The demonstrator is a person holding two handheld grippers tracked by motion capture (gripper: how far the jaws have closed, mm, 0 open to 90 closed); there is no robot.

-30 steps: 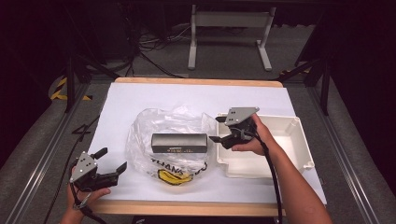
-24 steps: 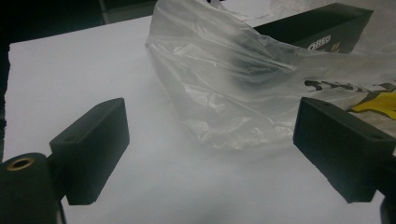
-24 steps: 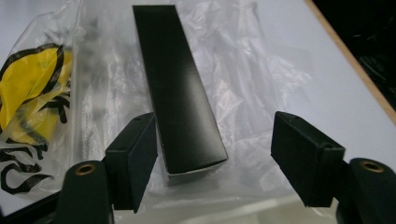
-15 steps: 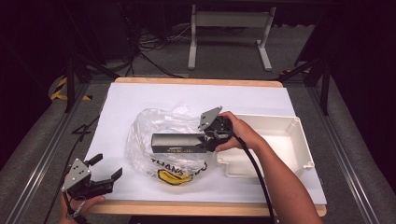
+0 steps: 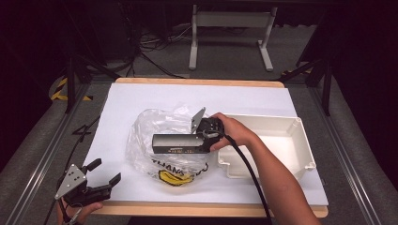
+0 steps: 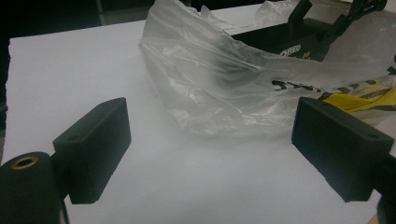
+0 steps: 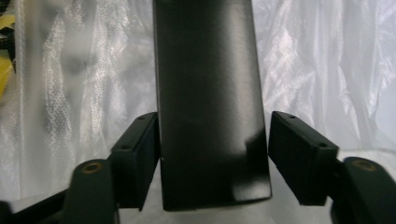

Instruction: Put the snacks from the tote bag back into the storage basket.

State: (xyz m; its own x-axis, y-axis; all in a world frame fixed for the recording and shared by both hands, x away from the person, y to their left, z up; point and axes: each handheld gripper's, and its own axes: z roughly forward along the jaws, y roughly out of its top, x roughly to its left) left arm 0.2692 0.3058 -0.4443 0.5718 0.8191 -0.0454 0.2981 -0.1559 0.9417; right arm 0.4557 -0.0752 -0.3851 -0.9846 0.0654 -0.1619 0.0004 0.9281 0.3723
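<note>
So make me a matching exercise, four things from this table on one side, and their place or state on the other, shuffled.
Things:
1. black box
2. plastic bag
3. white tray
4. left gripper

Places or states:
A. right side of the table, empty
B. open, at the near left corner
C. between the right gripper's jaws
D. crumpled under the box

Pairs: 1-C, 2-D, 3-A, 4-B

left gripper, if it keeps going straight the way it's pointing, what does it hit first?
Most likely the clear plastic bag: it lies straight ahead of the open left gripper, past a strip of bare white table. Depth is hard to judge.
</note>
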